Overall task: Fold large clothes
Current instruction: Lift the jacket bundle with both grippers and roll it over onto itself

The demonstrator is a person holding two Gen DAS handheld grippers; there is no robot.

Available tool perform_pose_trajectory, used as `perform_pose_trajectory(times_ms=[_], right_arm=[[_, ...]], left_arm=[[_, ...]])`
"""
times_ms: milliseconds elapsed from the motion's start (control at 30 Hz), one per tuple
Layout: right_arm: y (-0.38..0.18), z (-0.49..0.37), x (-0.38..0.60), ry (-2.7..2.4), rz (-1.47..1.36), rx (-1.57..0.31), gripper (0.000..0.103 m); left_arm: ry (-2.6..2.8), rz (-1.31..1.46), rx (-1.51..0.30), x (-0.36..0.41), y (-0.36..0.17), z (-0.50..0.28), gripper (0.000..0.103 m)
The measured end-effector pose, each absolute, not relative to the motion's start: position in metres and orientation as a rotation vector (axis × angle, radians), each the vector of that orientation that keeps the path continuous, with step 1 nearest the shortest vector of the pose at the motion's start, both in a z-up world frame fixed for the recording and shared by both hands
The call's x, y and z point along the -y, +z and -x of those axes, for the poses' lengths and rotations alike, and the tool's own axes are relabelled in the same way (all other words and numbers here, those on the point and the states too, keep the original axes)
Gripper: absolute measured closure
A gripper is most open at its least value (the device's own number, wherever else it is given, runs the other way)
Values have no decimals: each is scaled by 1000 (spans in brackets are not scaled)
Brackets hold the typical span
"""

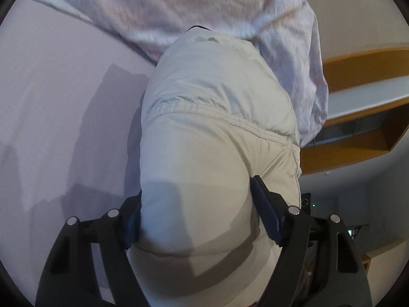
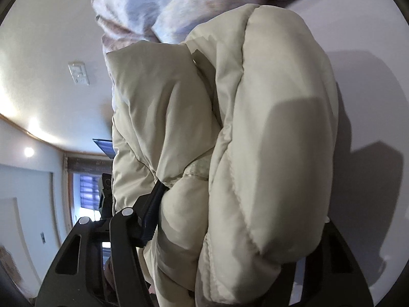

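Observation:
A cream puffy quilted jacket (image 1: 214, 133) fills the middle of the left wrist view. My left gripper (image 1: 196, 212) is shut on a thick padded fold of it, one finger (image 1: 265, 215) on each side. In the right wrist view the same jacket (image 2: 268, 133) bulges in bunched folds. My right gripper (image 2: 225, 220) is shut on it; only the left finger (image 2: 150, 215) shows, the other is hidden under the padding. The jacket's far end lies against a pale crumpled blanket (image 1: 179, 7).
A pale lilac bed sheet (image 1: 56, 107) spreads to the left. The blanket also shows in the right wrist view (image 2: 163, 2). A wooden shelf unit (image 1: 363, 107) stands on the right. The room's ceiling, a wall light (image 2: 28, 151) and a window (image 2: 88, 192) show behind the right gripper.

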State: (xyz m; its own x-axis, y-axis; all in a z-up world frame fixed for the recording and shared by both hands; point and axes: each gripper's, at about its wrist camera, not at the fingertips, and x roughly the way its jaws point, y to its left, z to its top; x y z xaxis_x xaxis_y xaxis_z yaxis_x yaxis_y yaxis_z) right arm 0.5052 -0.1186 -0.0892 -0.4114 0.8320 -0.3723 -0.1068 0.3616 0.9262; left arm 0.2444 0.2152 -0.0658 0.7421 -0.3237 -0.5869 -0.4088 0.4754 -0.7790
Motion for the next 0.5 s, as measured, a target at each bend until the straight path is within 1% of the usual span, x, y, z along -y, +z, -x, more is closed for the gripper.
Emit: perform_pose_trajectory(times_ms=[233,400,467,500], right_arm=[[-85,-499,57,1225,-541,-1663,42],[-98,-492,43,1141,-475,-1693,41],[-102,-491,45,1097,-459,-1706,35],[-100,-489,44,1076,-448,-1710,29]], left_arm=[[154,1105,-753,-261,-77,-242,28],[211,1055,-778,-278,-90,-250,28],[213,1042,-791,-280,-93,-252,26],[216,1032,-799,-280,-94,-253,23]])
